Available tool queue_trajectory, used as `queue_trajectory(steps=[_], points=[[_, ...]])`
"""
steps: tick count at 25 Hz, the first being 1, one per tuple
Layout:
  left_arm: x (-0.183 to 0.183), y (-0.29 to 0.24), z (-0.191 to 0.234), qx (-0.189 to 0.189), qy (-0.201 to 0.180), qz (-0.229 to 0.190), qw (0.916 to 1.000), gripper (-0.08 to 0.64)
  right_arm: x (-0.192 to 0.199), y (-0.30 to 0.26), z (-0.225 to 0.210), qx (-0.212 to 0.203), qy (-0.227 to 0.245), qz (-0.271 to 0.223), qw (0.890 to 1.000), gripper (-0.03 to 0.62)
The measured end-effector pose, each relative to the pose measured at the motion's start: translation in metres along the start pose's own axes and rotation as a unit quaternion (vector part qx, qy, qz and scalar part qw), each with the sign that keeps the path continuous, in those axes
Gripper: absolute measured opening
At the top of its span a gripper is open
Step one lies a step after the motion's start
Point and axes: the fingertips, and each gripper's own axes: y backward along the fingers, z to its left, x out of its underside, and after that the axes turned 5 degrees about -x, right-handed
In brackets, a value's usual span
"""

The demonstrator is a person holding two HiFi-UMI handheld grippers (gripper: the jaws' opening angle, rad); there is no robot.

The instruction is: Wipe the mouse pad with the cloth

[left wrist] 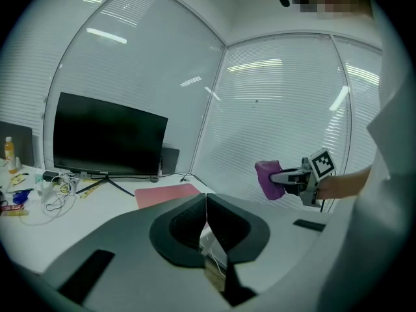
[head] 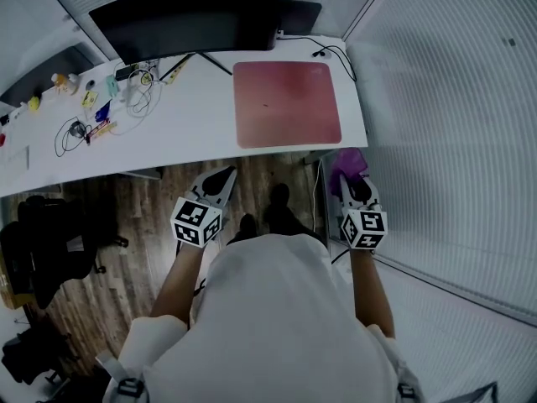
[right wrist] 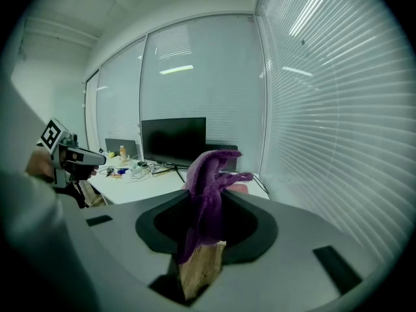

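The white counter [head: 193,116] runs across the top of the head view, its left end cut off by the frame. A dark monitor [head: 185,15] stands at the back. The reddish mouse pad [head: 287,103] lies flat on the counter's right part, bare, with a tiny dark speck on it that is too small to identify. The person's white-clad torso fills the bottom of that view and hides much of the wooden floor [head: 252,183].

The left hand-held gripper [head: 222,177] hangs in front of the counter's near edge. Its jaws are pressed together with nothing between them [left wrist: 207,203]. The right hand-held gripper [head: 352,190], near the counter's right front corner, pinches the purple cloth [right wrist: 208,187], which stands up in a crumpled fold between its jaws. In the head view only a patch of cloth [head: 348,162] shows beyond that gripper. In the right gripper view the cloth covers most of the pad.

Cables and small coloured items [head: 92,107] crowd the counter's left end and are too small to name. The dark shapes [head: 42,242] below it are hard to make out.
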Motion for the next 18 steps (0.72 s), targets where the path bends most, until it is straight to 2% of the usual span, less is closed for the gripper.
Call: queue_trajectory(steps=[10, 18], points=[[-0.015, -0.048, 0.015, -0.035, 0.013, 0.0, 0.9993, 0.018, -0.013, -0.056, -0.048, -0.026, 0.004, 0.014, 1.0, 0.133], [-0.021, -0.105, 0.01, -0.049, 0.027, 0.015, 0.9983, 0.018, -0.012, -0.106, -0.092, -0.058, 0.014, 0.056, 0.997, 0.133]])
